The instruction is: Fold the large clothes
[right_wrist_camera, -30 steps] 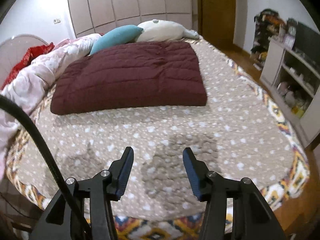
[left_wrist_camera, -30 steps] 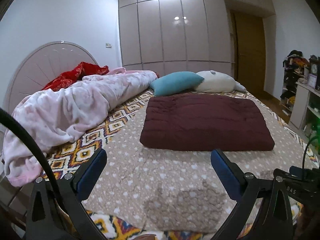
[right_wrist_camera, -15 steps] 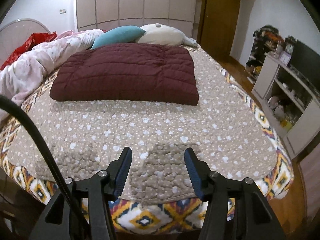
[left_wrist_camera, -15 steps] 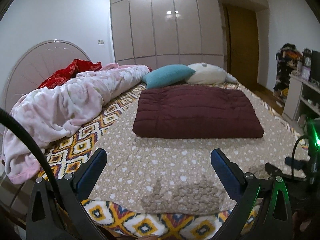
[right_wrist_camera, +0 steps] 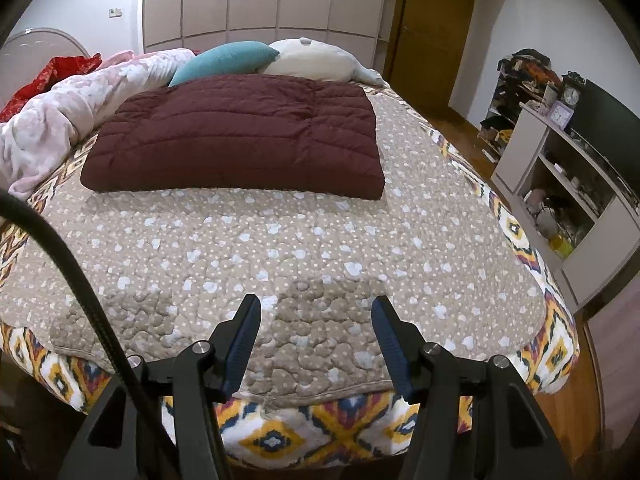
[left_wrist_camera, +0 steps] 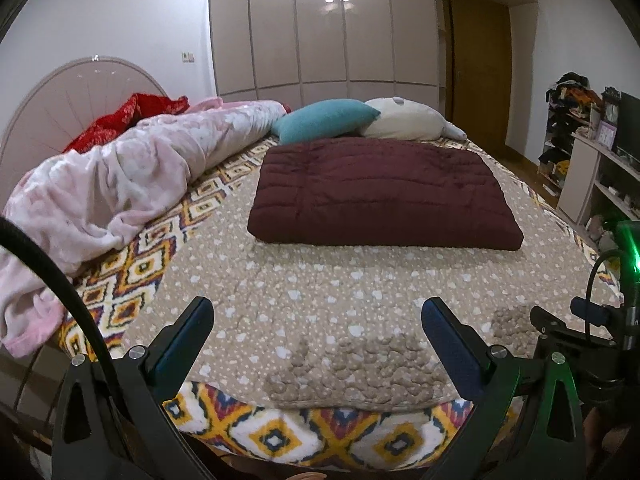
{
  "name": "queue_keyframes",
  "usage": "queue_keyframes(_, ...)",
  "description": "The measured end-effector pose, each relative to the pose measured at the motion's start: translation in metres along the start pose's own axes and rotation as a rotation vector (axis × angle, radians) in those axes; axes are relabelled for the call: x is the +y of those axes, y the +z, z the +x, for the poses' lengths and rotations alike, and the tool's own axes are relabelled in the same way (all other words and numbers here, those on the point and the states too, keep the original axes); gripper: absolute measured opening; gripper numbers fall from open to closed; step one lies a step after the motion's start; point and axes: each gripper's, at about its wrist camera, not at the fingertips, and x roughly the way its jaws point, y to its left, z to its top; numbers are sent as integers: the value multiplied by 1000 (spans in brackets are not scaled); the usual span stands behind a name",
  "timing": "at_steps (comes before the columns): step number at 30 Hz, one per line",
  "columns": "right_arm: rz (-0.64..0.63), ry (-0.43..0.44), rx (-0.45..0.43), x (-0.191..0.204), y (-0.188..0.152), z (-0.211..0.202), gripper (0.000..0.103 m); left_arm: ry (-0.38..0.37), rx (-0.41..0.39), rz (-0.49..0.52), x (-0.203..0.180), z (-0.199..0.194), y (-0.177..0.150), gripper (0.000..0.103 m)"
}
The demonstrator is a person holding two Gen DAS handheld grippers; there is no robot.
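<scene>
A maroon quilted garment (left_wrist_camera: pixel 380 192) lies folded into a thick rectangle in the middle of the bed; it also shows in the right wrist view (right_wrist_camera: pixel 240 136). My left gripper (left_wrist_camera: pixel 316 344) is open and empty, held above the bed's near edge, well short of the garment. My right gripper (right_wrist_camera: pixel 316 340) is open and empty over the near edge too; part of it shows at the right of the left wrist view (left_wrist_camera: pixel 568 332).
The bed has a beige dotted quilt (right_wrist_camera: pixel 304 240) over a patterned sheet (right_wrist_camera: pixel 280 436). A pink blanket (left_wrist_camera: pixel 120 176) and red cloth (left_wrist_camera: pixel 132 116) lie along the left. Teal (left_wrist_camera: pixel 324 120) and cream (left_wrist_camera: pixel 404 124) pillows sit behind the garment. Shelves (right_wrist_camera: pixel 568 184) stand right.
Both grippers have drawn back from the bed and away from the garment; the bed's near edge and patterned sheet now show below them. Both stay open and empty.
</scene>
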Motion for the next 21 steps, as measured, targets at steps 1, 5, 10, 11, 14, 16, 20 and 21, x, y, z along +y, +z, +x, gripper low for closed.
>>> queue_keyframes(1,0,-2,-1,0,0,0,61,-2,5,-5,1,1,0,103)
queue_keyframes(5,-2,-5,2,1,0,0,61,-10,14,-17,3,3,-1,103)
queue_keyframes(10,-12,-4,4,3,-1,0,61,-11,13,-19,4,3,0,103)
queue_keyframes(11,-15,-5,3,4,-1,-1,61,-13,13,-19,4,3,-1,103)
queue_keyframes(14,-22,-14,-3,6,-2,-2,61,-22,13,-22,5,3,-1,103)
queue_keyframes(16,-28,-21,-6,8,-3,-2,61,-26,16,-23,5,4,-2,103)
queue_keyframes(20,-38,-27,-12,11,-5,-3,62,-23,18,-18,3,5,-3,103)
queue_keyframes(21,-45,-29,-13,12,-5,-3,62,-23,19,-17,2,5,-4,103)
